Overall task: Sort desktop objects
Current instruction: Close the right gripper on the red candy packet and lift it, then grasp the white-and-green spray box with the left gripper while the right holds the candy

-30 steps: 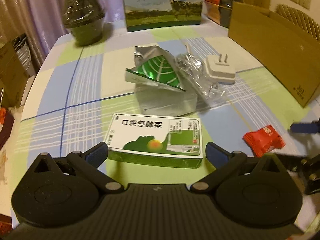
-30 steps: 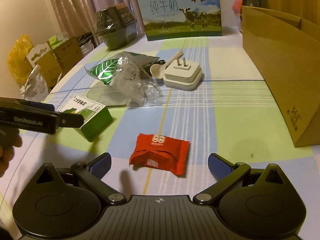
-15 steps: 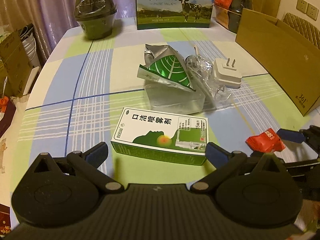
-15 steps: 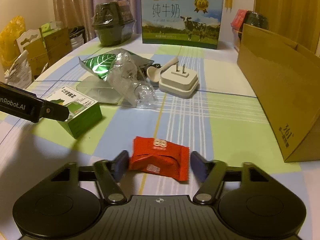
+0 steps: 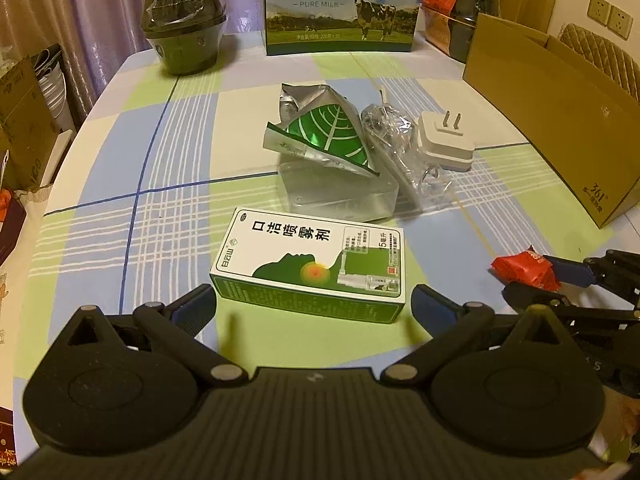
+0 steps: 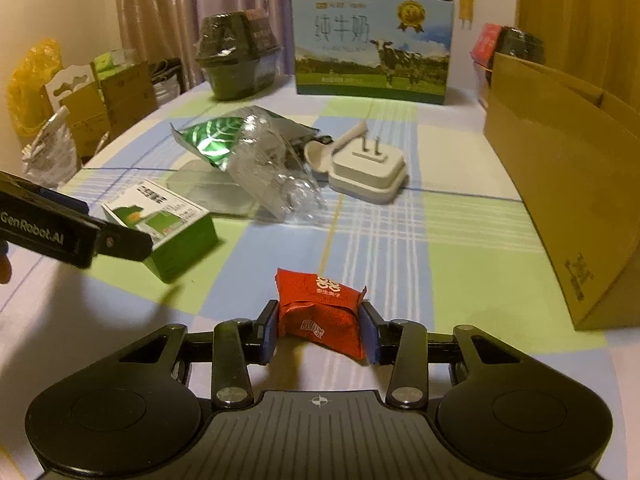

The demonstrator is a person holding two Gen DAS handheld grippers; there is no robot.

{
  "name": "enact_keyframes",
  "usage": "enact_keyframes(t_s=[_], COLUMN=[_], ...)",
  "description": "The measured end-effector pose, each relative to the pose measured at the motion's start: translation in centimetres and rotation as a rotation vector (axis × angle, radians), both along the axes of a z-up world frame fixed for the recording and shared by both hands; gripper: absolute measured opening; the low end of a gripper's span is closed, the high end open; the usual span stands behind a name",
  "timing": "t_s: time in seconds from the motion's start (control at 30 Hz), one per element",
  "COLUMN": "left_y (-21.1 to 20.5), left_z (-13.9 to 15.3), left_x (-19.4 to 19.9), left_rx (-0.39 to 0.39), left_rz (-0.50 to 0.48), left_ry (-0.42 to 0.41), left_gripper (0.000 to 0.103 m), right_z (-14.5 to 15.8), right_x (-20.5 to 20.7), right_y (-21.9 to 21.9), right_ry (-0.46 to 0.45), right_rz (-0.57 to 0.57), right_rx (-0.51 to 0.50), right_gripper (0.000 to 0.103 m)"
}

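A red snack packet lies on the checked tablecloth near the front edge. My right gripper has a blue pad on each side of it, and the jaws are closing with both pads against the wrapper. The left wrist view shows the same packet at its right edge. A green and white spray box lies flat right in front of my left gripper, which is open with its tips level with the box's near corners. One of its fingers shows in the right wrist view beside the box.
Mid-table lie a green leaf foil pouch, crumpled clear wrap, a white plug adapter, a clear tray and a white spoon. An open cardboard box stands right; a milk carton and wrapped dark bowl stand behind.
My right gripper's jaws came in from wide open until both pads met the red packet. My left gripper stayed open in front of the spray box.
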State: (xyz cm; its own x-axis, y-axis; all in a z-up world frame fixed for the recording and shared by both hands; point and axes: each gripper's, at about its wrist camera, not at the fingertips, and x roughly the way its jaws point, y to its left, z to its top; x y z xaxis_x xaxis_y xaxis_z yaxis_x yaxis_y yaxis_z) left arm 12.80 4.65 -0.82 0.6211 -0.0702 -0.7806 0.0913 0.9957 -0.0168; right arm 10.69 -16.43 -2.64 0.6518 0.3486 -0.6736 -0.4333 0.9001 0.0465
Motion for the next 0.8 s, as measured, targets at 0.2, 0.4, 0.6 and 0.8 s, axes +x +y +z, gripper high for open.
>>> enact_keyframes(t_s=[0.2, 0.4, 0.6, 0.8], left_y=[0.4, 1.5, 2.6, 3.0], left_z=[-0.1, -0.1, 0.1, 0.2], left_x=[-0.2, -0.6, -0.8, -0.9], left_rx=[0.01, 0.005, -0.033, -0.103], left_rz=[0.017, 0.044, 0.073, 0.091], left_ry=[0.007, 0.011, 0.01, 0.01], left_gripper=[0.102, 0.102, 0.102, 0.102], right_z=[0.6, -0.1, -0.7, 0.0], right_x=[1.8, 4.3, 3.7, -0.2], right_y=[2.2, 4.8, 5.9, 5.8], right_ry=[-0.017, -0.046, -0.036, -0.018], right_rz=[0.099, 0.174, 0.327, 0.476], right_rx=[0.014, -0.056, -0.07, -0.062], right_gripper=[0.038, 0.038, 0.038, 0.038])
